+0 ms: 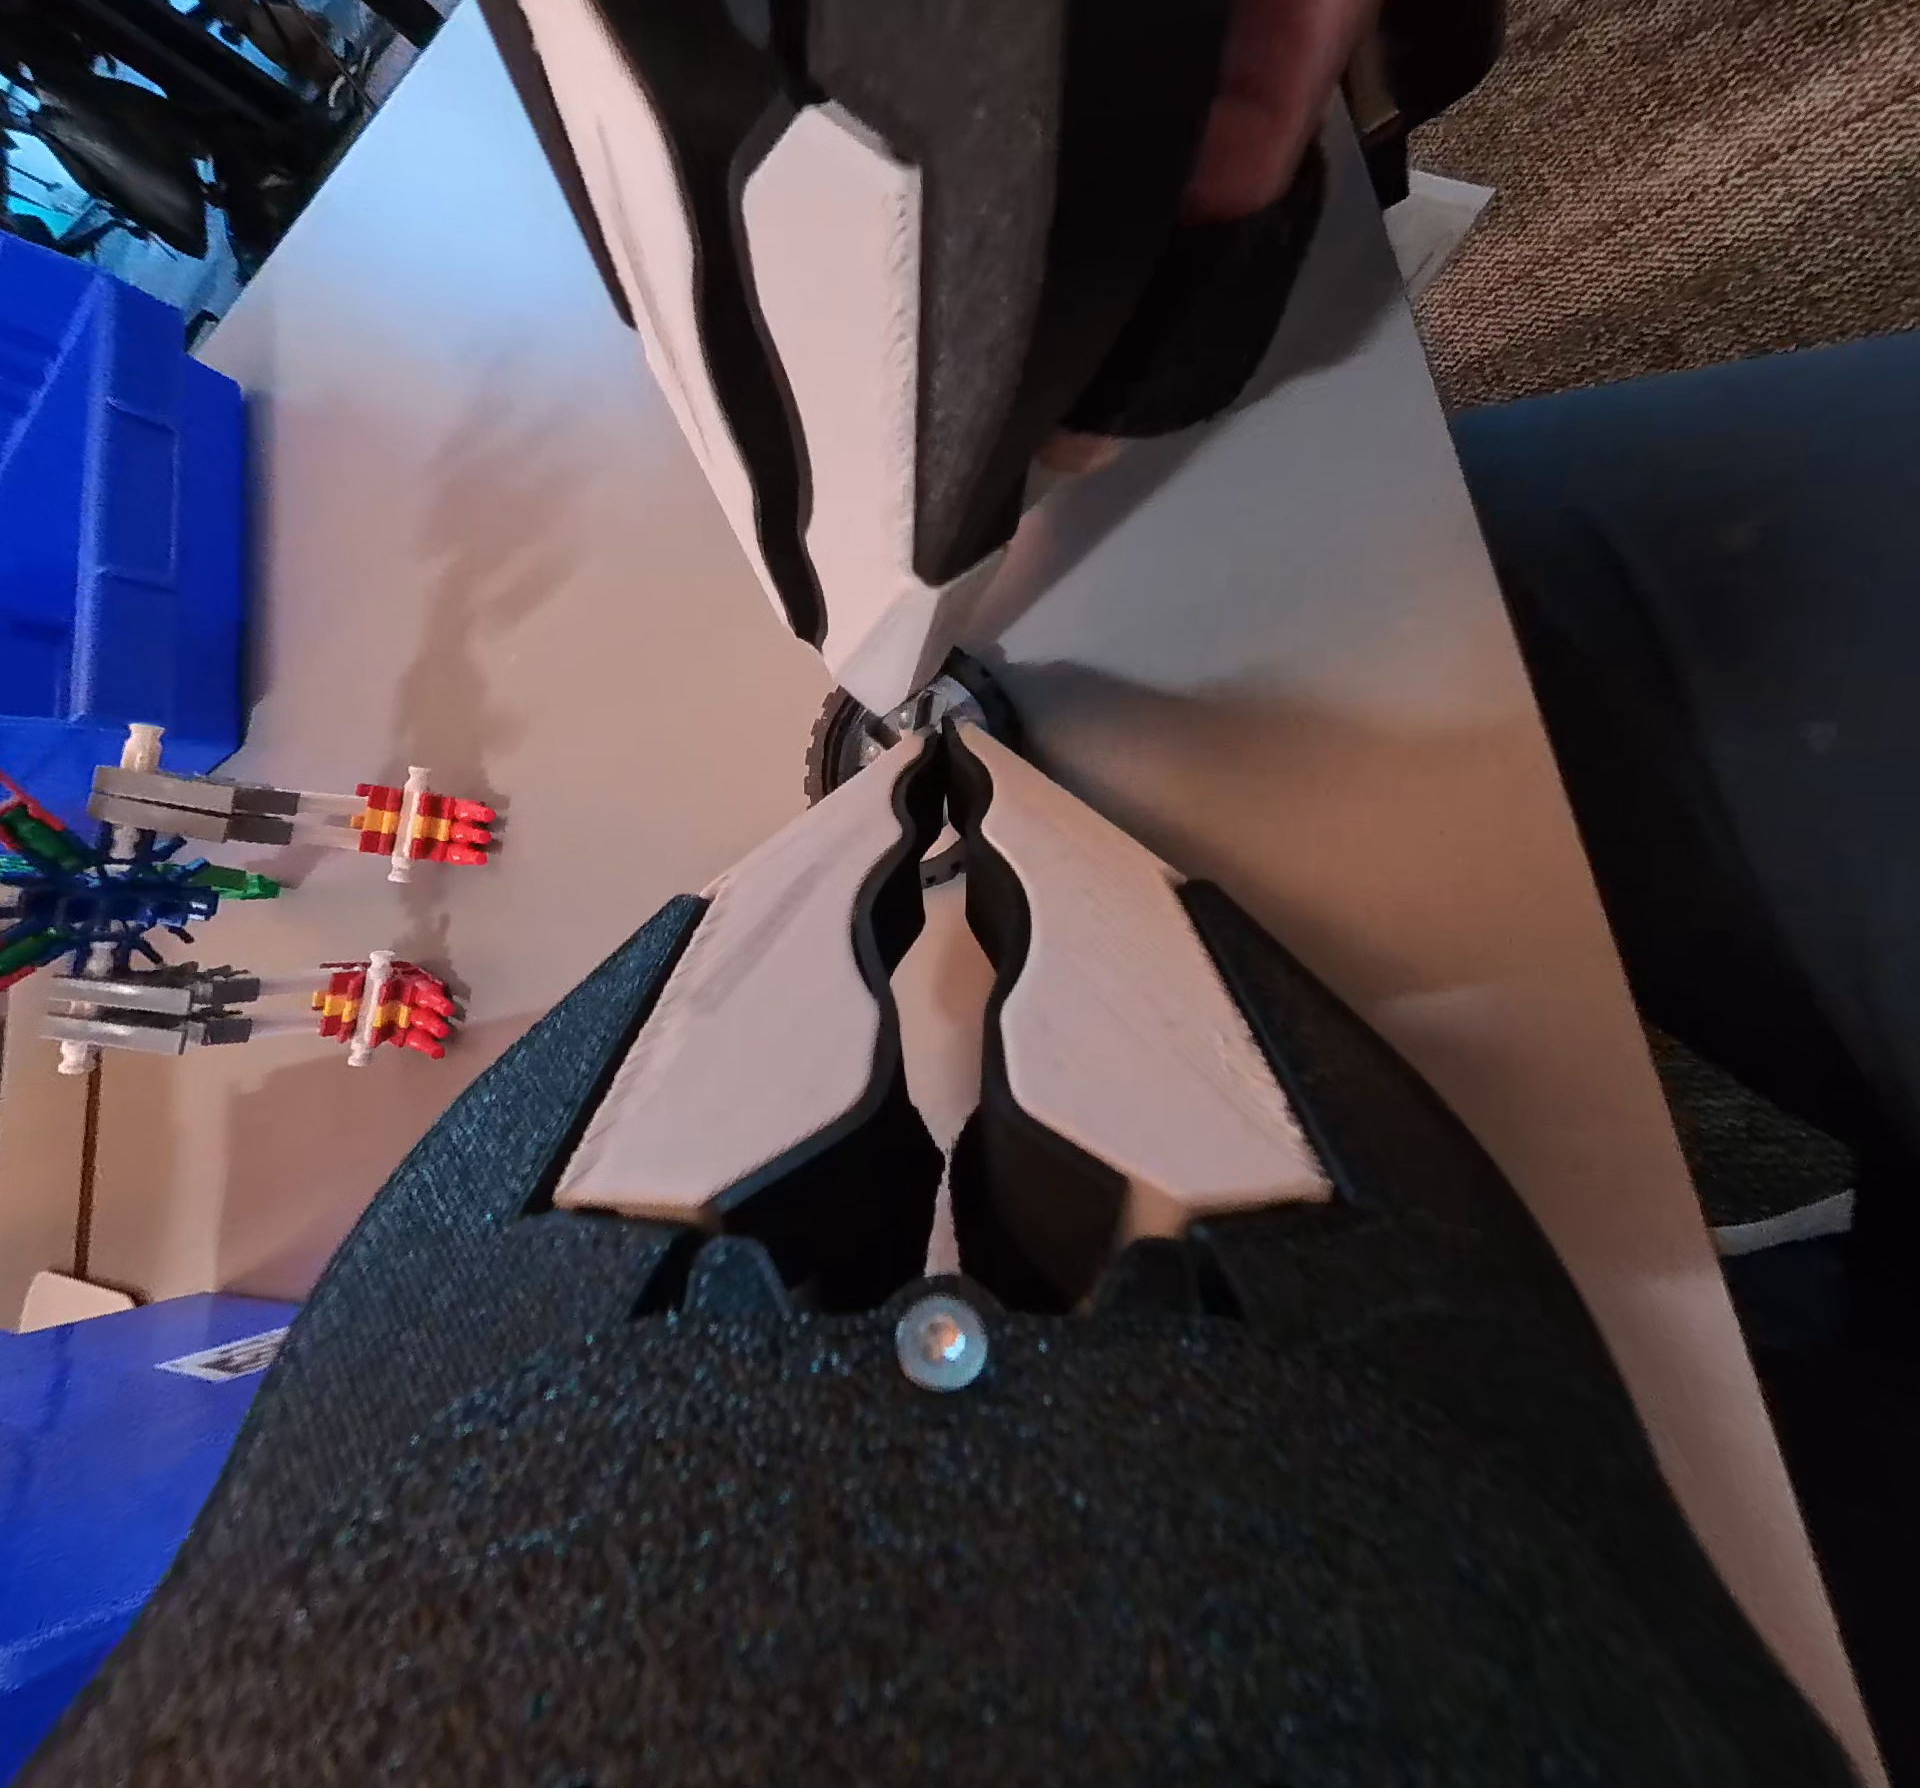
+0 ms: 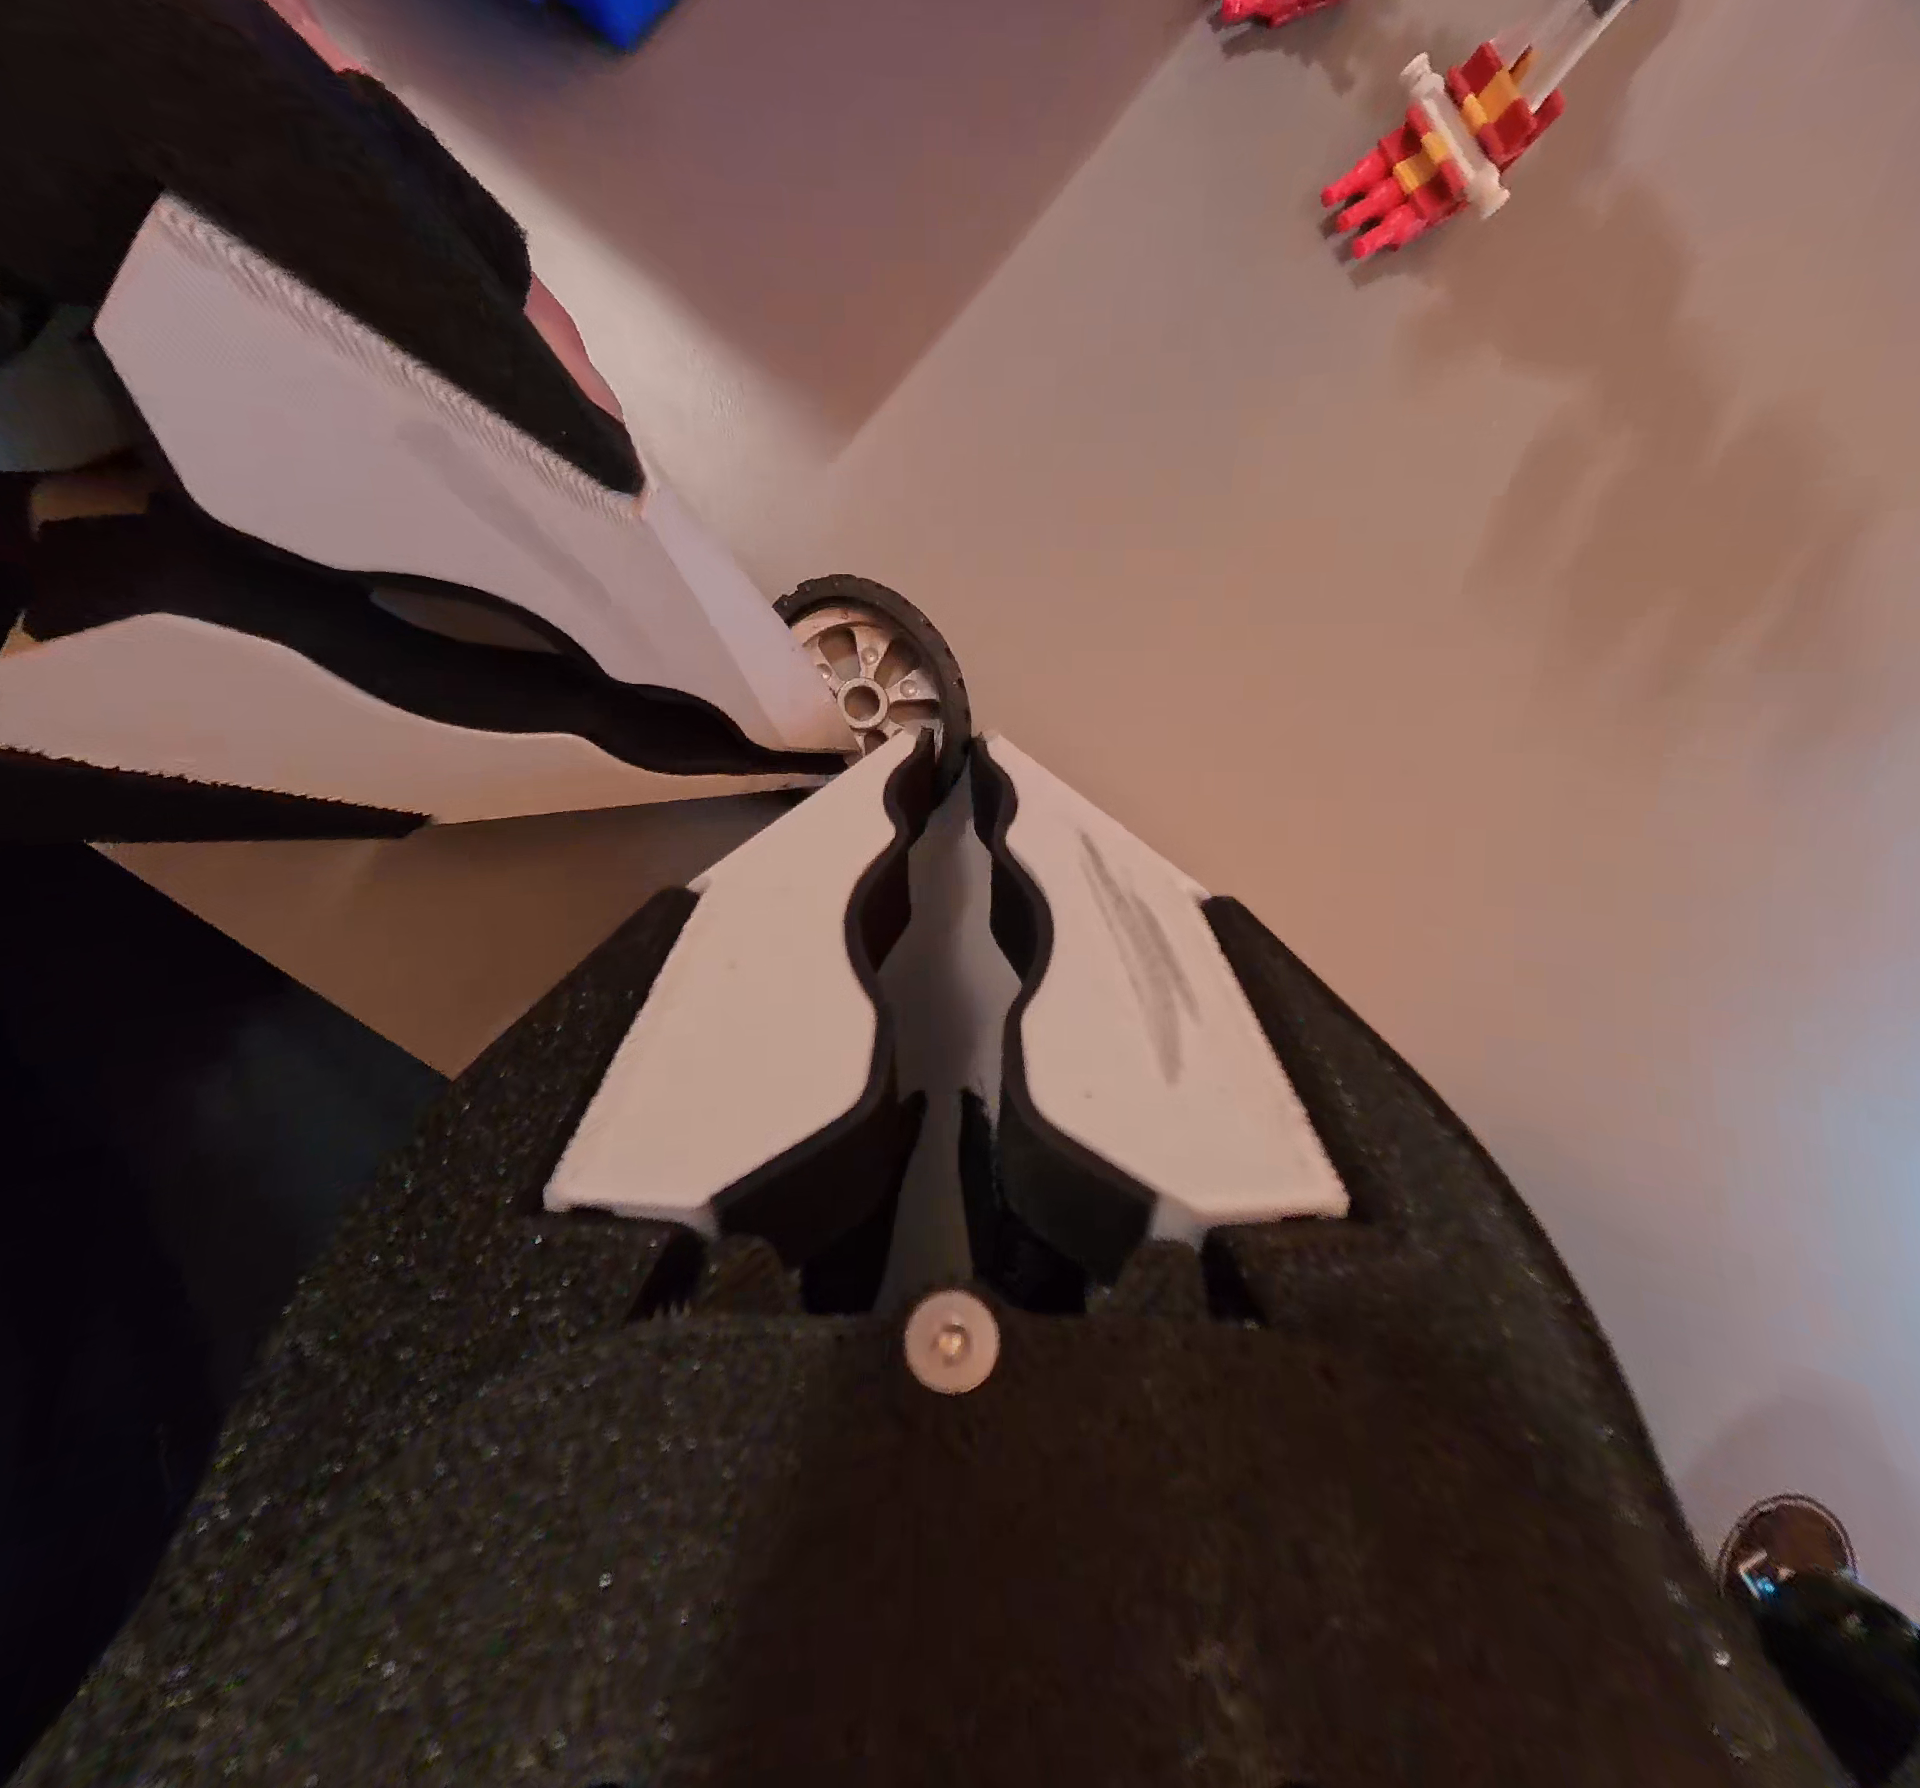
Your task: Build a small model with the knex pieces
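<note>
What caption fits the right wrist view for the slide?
Both grippers, right gripper and left gripper, pinch a small spoked wheel over the table.

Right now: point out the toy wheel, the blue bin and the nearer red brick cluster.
toy wheel (image 2: 868,689): right wrist view, on its grey spoked hub.
blue bin (image 1: 114,491): left wrist view, on its side wall.
red brick cluster (image 2: 1429,154): right wrist view, on its red-and-yellow middle.

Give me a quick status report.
Left gripper and right gripper both shut on the wheel. Wheel above the table. Toy model well aside.
</note>
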`<state>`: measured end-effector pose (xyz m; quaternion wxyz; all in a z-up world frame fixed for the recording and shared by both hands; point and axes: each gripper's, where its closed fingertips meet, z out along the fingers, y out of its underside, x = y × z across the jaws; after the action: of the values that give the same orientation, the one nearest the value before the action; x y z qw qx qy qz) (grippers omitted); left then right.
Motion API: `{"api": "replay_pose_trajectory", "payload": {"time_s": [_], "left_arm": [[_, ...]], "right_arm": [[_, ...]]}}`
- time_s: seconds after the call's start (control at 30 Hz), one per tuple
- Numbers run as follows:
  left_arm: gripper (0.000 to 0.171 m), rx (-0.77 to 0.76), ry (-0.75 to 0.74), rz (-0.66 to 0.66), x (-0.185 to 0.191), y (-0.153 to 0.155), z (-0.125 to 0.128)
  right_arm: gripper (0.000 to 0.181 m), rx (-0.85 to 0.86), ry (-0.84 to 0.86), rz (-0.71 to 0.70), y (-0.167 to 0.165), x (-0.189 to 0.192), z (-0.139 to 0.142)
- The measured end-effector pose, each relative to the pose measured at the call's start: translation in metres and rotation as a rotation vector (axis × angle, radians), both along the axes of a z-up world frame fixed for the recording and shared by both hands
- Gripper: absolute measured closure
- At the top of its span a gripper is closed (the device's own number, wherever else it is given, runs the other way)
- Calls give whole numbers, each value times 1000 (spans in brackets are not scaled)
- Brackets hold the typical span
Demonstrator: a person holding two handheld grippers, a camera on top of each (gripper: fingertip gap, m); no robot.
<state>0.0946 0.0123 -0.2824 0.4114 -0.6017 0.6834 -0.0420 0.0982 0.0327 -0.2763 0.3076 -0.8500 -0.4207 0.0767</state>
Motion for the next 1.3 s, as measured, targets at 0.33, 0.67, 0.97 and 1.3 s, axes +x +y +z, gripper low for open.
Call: {"api": "replay_pose_trajectory", "payload": {"time_s": [0.33,0.67,0.97,1.3], "left_arm": [[171,14,4,-3,3,-1,1],[171,-11,-8,-14,7,-4,2],[171,-33,-34,-14,7,-4,3],[171,-49,-68,-29,6,-5,4]], "right_arm": [[180,14,7,-28,-2,6,3],[181,-38,-23,6,2,6,-2],[181,-227,-193,160,3,3,-4],[181,-119,-63,165,5,1,1]]}}
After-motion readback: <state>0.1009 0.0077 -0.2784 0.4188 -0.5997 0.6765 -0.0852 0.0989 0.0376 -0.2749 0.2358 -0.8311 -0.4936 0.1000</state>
